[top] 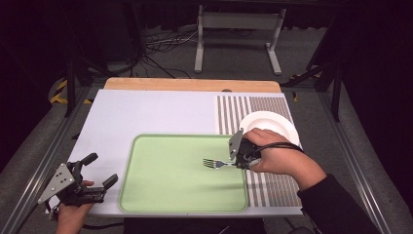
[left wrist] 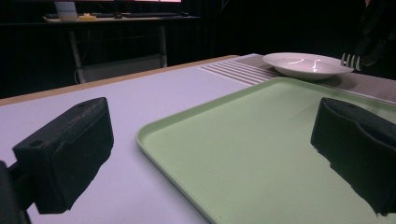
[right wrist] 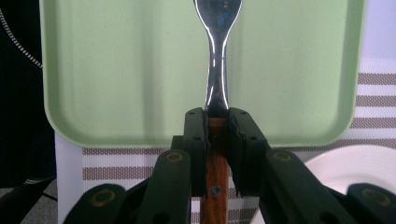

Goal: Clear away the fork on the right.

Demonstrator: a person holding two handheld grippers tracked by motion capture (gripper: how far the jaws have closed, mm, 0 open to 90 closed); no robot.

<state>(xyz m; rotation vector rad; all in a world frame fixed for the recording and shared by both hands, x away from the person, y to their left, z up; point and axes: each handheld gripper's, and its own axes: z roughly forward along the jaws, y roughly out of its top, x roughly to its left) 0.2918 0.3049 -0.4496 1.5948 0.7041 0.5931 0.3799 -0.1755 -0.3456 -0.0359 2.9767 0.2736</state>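
A fork (top: 216,163) with a metal head and a brown wooden handle (right wrist: 215,163) hangs level over the right part of the green tray (top: 160,195), its tines toward the left. My right gripper (top: 239,157) is shut on the handle, the pads (right wrist: 196,135) pressing it from both sides, with the tray (right wrist: 116,70) beneath it. A white plate (top: 272,124) lies just beyond that hand on the striped mat (top: 272,187). My left gripper (top: 100,170) stands open at the table's front left corner, nothing between its jaws, facing across the tray (left wrist: 261,154) toward the plate (left wrist: 306,65).
The tray sits on a white sheet (top: 146,112) over a wooden table (top: 190,84). Dark floor with cables and a metal stand (top: 238,29) lies beyond the far edge. Metal rails run along both sides of the table.
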